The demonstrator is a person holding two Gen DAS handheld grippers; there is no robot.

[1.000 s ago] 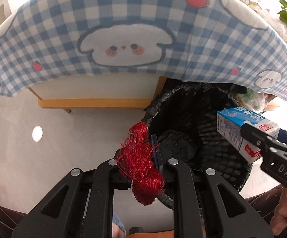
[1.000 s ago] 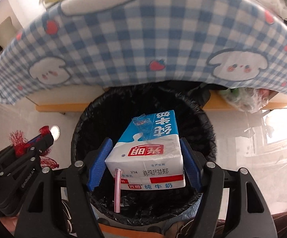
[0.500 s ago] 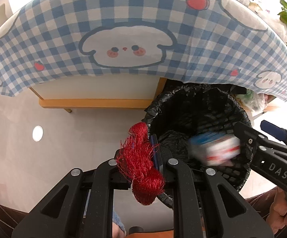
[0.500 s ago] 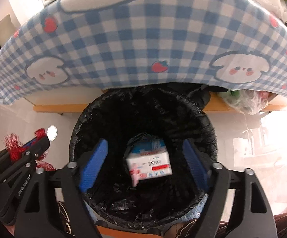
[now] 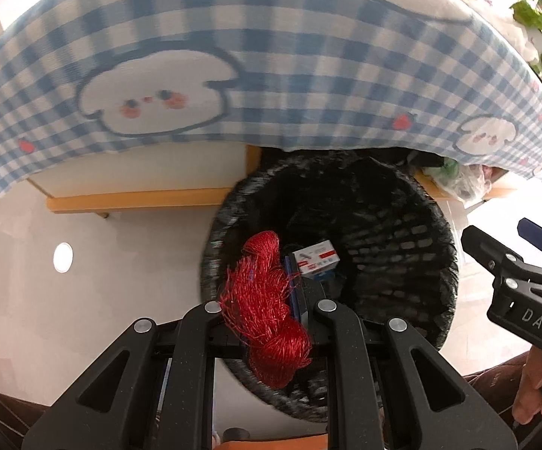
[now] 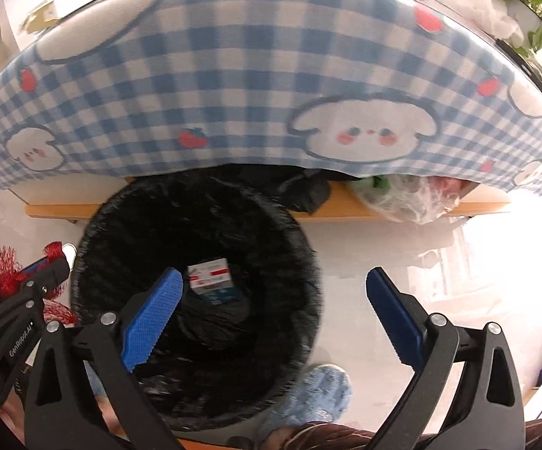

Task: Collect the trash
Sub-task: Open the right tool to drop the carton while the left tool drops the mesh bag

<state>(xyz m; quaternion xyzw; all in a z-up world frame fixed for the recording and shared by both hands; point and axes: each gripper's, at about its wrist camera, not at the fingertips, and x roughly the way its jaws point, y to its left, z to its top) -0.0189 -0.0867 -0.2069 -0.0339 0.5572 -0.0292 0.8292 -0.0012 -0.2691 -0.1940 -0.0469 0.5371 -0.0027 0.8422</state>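
A black-lined trash bin (image 5: 413, 247) stands on the floor under the table edge; it also shows in the right wrist view (image 6: 255, 225). A blue and white milk carton (image 6: 210, 279) lies at its bottom, also seen in the left wrist view (image 5: 317, 258). My left gripper (image 5: 267, 300) is shut on a red mesh net (image 5: 267, 311) and holds it over the bin's near left rim. My right gripper (image 6: 271, 307) is open and empty, its left finger over the bin, its right finger over the floor.
A blue checked tablecloth (image 5: 255, 56) with cartoon dogs hangs over the table above the bin. A clear plastic bag (image 6: 409, 198) lies on the wooden shelf (image 6: 346, 206) under the table. White floor (image 5: 27, 300) surrounds the bin. A blue slipper (image 6: 316, 386) is near the bin.
My right gripper opened and the milk carton fell into the bin. The right gripper then shifted right. My left gripper moved right over the bin rim with the red net.
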